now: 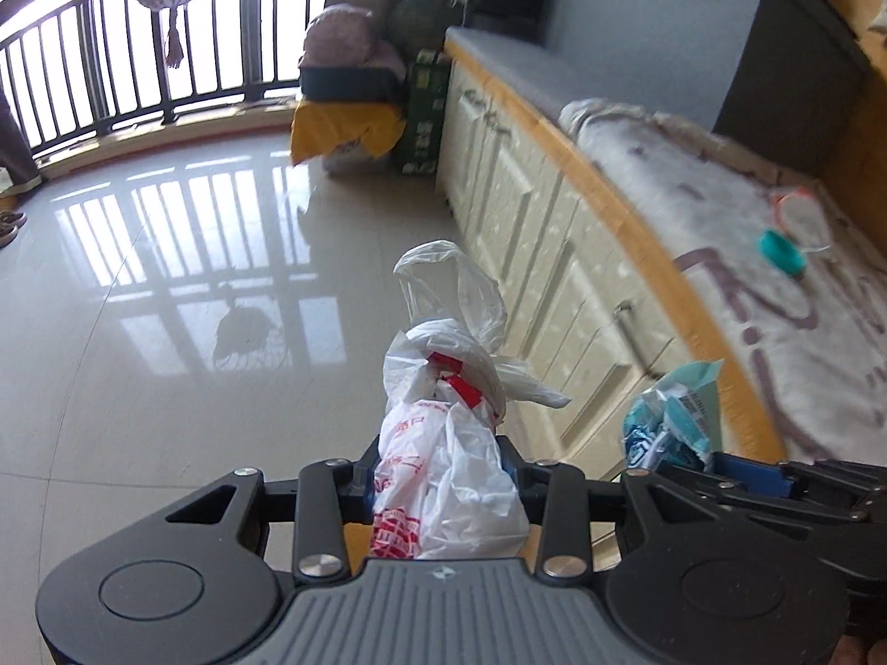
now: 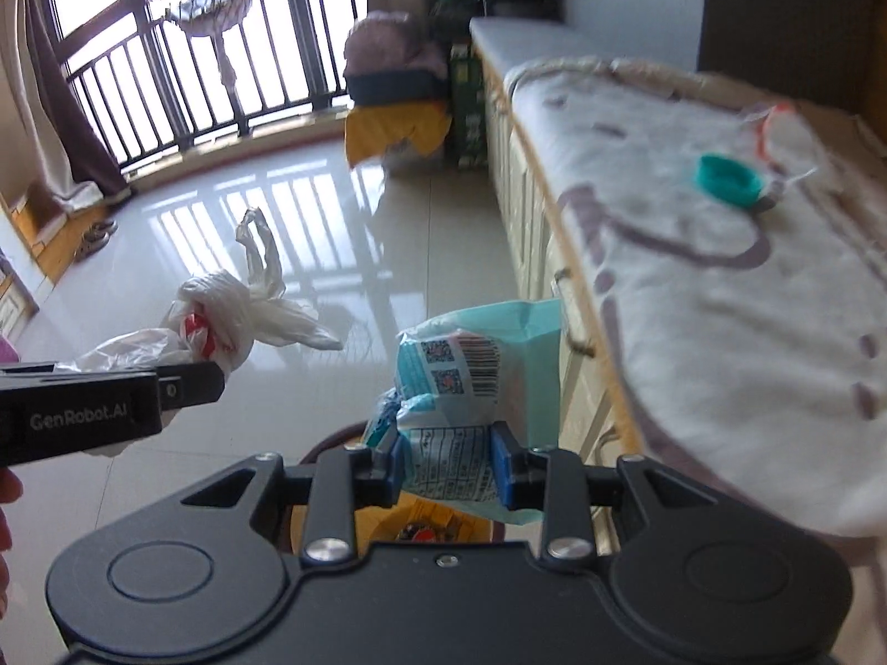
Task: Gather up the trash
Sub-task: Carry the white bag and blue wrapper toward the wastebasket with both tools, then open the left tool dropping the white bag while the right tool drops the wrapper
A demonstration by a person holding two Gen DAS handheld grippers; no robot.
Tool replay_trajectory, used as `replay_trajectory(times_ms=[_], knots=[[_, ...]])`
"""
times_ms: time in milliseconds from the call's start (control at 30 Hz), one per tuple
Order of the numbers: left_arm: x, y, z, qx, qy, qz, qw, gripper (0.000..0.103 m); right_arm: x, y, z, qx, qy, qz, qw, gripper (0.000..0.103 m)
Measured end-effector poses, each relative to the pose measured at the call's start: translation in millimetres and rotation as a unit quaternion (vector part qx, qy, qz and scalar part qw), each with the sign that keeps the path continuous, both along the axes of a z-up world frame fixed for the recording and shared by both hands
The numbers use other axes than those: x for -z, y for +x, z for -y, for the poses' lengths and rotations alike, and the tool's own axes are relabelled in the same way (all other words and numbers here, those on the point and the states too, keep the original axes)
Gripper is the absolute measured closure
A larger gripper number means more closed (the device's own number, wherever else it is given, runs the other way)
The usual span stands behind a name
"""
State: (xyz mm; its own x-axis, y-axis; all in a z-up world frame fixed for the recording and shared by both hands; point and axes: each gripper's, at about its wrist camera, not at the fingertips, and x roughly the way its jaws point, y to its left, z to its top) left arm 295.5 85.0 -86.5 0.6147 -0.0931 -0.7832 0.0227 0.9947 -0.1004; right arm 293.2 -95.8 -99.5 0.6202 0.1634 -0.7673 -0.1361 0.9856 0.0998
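The white plastic bag (image 1: pixel 443 476) hides its own lower end behind the left tongs (image 1: pixel 438 482), and the teal cap (image 2: pixel 729 178) near the bed's (image 2: pixel 693 299) far edge is motion-blurred.

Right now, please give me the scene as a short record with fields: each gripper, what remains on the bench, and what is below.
left gripper: shut on white plastic bag
right gripper: shut on teal wrapper
bench cloth: teal cap lies on it
below right gripper: bin, partly hidden
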Motion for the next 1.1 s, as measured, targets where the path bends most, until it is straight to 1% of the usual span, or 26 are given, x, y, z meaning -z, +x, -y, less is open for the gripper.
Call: replay_trajectory(times_ms=[100, 233, 433, 600, 700, 833, 900, 967, 1033, 1067, 1100], knots=[[17.2, 7.5, -4.5, -0.007, 0.012, -0.024, 0.9996, 0.064, 14.2, 8.7, -5.9, -0.011, -0.006, -0.018, 1.000, 0.071], [38.4, 17.8, -5.6, -0.003, 0.020, -0.056, 0.9983, 0.064, 34.5, 19.0, -14.5, -0.030, -0.007, -0.047, 0.998, 0.071], [77.5, 31.3, -8.7, 0.005, 0.032, -0.112, 0.9932, 0.063, 63.1, 29.5, -28.4, -0.068, -0.019, -0.084, 0.994, 0.071], [101.9, 36.0, -14.8, 0.007, 0.018, -0.148, 0.9887, 0.063, 87.3, 41.0, -29.4, -0.076, -0.014, -0.121, 0.990, 0.071], [111.2, 40.7, -12.0, 0.016, 0.022, -0.159, 0.9869, 0.063, 102.3, 44.5, -29.3, -0.077, -0.015, -0.142, 0.987, 0.071], [126.7, 45.8, -2.6, 0.043, 0.035, -0.166, 0.9845, 0.062, 118.3, 48.9, -31.7, -0.081, -0.014, -0.166, 0.983, 0.070], [133.2, 46.6, 0.9, 0.055, 0.045, -0.165, 0.9837, 0.061, 123.4, 49.5, -32.9, -0.082, -0.018, -0.173, 0.981, 0.070], [138.0, 48.2, 4.0, 0.066, 0.051, -0.155, 0.9844, 0.061, 128.4, 49.9, -33.9, -0.083, -0.019, -0.180, 0.980, 0.070], [140.0, 49.7, 6.9, 0.074, 0.060, -0.145, 0.9849, 0.052, 132.5, 52.9, -35.3, -0.084, -0.021, -0.185, 0.979, 0.070], [140.2, 50.0, 8.3, 0.076, 0.066, -0.141, 0.9848, 0.042, 134.2, 54.5, -34.8, -0.084, -0.021, -0.186, 0.979, 0.070], [140.0, 50.6, 8.7, 0.079, 0.070, -0.139, 0.9846, 0.035, 135.8, 55.7, -35.0, -0.085, -0.021, -0.187, 0.978, 0.070]])
